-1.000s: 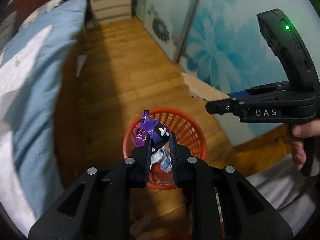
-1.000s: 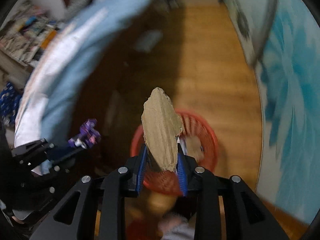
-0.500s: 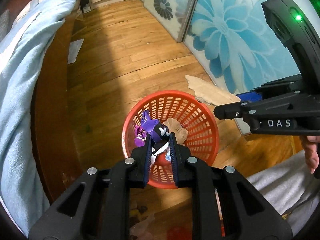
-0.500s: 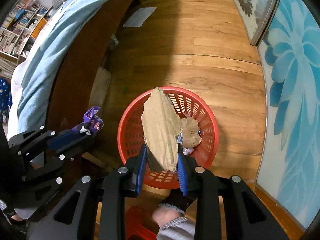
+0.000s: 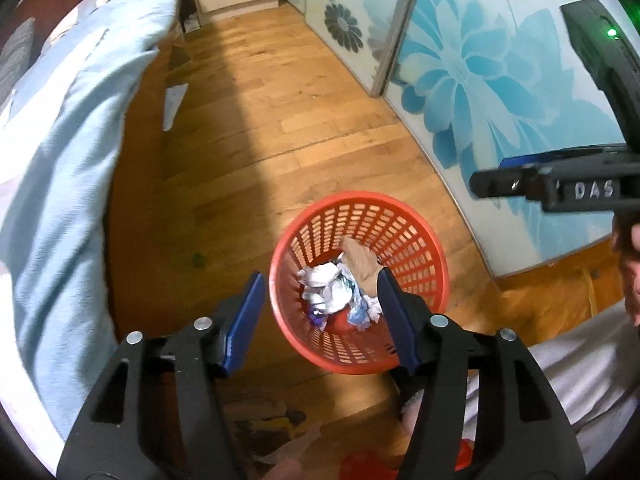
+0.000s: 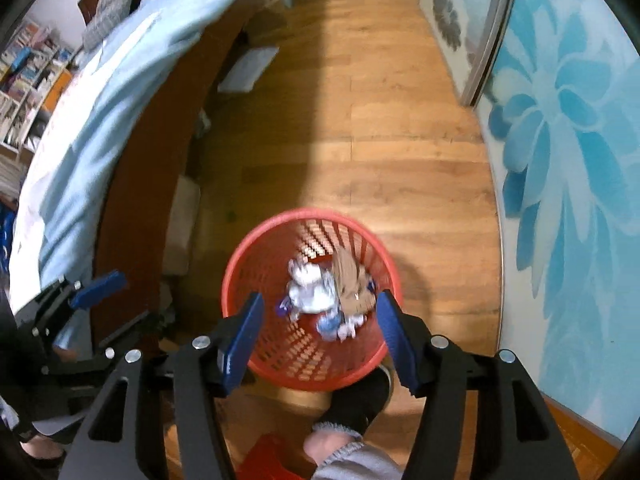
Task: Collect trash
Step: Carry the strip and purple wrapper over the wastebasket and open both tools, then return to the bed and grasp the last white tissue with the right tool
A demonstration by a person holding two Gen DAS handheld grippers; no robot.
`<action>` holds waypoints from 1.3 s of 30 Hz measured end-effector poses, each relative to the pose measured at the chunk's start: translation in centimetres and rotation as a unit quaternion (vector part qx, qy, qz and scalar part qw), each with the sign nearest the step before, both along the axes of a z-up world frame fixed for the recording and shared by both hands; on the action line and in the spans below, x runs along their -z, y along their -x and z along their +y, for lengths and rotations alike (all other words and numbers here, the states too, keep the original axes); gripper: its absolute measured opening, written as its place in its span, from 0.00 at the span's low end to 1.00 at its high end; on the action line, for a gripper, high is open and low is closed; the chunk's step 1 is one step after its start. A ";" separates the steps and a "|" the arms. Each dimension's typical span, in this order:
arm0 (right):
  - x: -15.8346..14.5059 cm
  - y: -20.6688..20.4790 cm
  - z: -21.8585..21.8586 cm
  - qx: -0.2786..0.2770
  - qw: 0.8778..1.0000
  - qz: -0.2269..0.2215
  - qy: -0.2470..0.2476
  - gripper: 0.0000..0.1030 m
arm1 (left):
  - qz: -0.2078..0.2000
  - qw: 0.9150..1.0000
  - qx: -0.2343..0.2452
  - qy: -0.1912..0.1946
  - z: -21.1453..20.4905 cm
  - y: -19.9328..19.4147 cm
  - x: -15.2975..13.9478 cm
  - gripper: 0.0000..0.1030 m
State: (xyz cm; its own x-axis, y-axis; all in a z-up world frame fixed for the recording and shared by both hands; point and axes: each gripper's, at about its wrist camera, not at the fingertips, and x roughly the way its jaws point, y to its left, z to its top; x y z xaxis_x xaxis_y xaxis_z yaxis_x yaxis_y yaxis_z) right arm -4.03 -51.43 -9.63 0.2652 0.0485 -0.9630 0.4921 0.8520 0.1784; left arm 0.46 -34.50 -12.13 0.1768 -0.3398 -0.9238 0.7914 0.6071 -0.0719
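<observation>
While both handheld grippers, left gripper (image 5: pixel 320 312) and right gripper (image 6: pixel 318 332), hang spread and empty above the round red plastic mesh basket (image 6: pixel 256 252), crumpled paper and brown cardboard trash (image 5: pixel 340 284) sits inside (clear upward before reaching again).

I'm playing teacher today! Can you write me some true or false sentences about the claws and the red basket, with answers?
1. The left claw is squeezing a purple wrapper. False: it is open and holds nothing.
2. The red basket has trash in it. True.
3. The brown cardboard lies on the floor. False: it is in the basket.
4. The right claw is open. True.
5. The basket stands on a wooden floor. True.
</observation>
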 end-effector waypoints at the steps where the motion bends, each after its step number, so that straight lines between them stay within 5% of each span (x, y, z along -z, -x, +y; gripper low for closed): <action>1: -0.8 -0.3 0.1 0.002 1.000 -0.011 0.003 0.58 | -0.003 1.000 -0.005 0.005 0.4 -0.3 -0.5 0.62; 8: -5.7 -5.0 2.1 -0.019 0.995 -0.097 -0.011 0.58 | -0.017 0.998 -0.047 0.036 3.7 -2.9 -3.4 0.66; 15: -9.7 -13.2 9.9 -0.104 0.977 -0.186 0.019 0.59 | -0.028 0.986 -0.135 0.097 12.9 -7.6 -7.4 0.77; 24: -12.0 -28.0 22.9 -0.250 0.940 -0.220 0.071 0.56 | -0.046 0.936 -0.305 0.170 29.8 -13.7 -9.8 0.81; 30: -11.7 -37.6 26.9 -0.239 0.947 -0.214 -0.002 0.52 | -0.026 0.911 -0.371 0.177 35.2 -18.1 -8.7 0.81; 35: -8.7 -45.5 26.9 -0.198 0.962 -0.179 -0.056 0.41 | -0.015 0.911 -0.381 0.155 36.6 -19.8 -7.3 0.81; 39: -5.6 -50.6 26.8 -0.171 0.972 -0.145 -0.066 0.37 | -0.004 0.927 -0.355 0.126 35.4 -20.6 -5.7 0.81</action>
State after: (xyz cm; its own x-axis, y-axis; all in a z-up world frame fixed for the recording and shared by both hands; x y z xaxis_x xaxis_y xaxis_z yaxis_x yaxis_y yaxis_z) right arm 46.58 -24.65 -4.04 0.4708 0.2997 -0.8298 0.0971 0.9172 0.3863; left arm 21.08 0.90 -6.41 0.4447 -0.3398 -0.8287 0.2010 0.9395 -0.2774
